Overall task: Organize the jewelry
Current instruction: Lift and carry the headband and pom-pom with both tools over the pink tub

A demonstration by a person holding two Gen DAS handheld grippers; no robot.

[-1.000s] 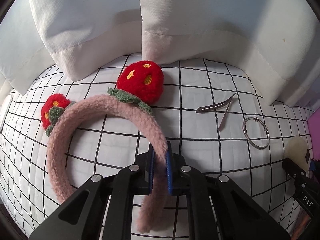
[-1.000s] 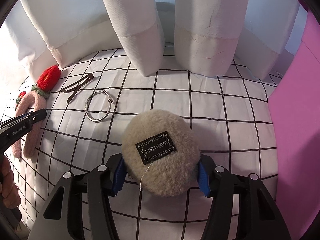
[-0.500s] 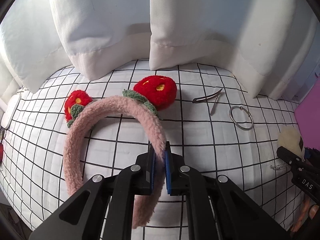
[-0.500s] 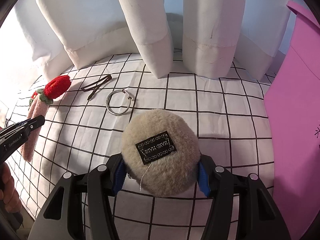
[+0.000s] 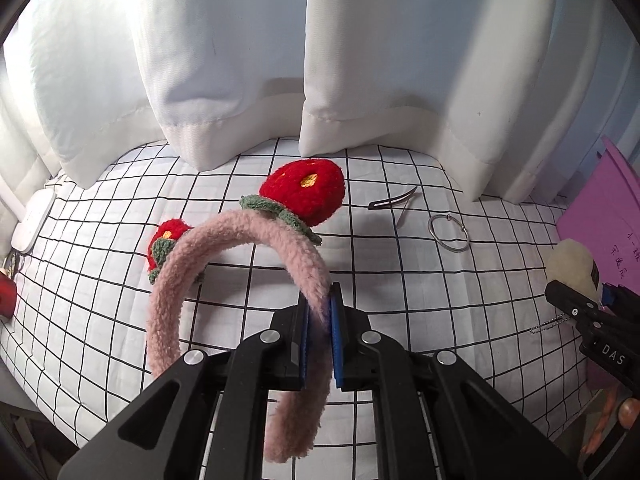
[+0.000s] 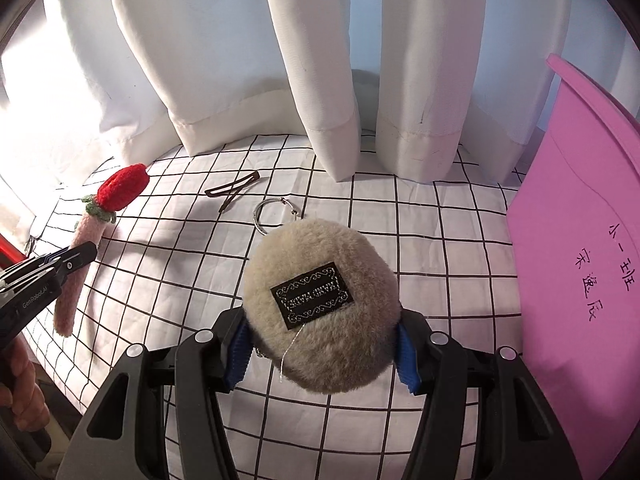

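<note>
On grid-print bedsheet [image 5: 400, 280] | white curtains [image 6: 328, 60] behind | pink folder [image 6: 580, 240] right

Headband [image 5: 240, 240]: pink, fuzzy, two red strawberries, raised above the grid cloth [image 5: 400, 288].
Pompom [image 6: 320, 304]: beige, black label up, above the cloth.
Ring [image 5: 448, 233], hair clip [image 5: 394, 201]: flat on cloth.

On the grid cloth [image 5: 400, 280], the hair clip [image 5: 394, 202] lies left of the ring [image 5: 448, 232] (just beside it); the curtains [image 5: 240, 60] hang behind, the folder [image 6: 576, 240] stands right.
</note>
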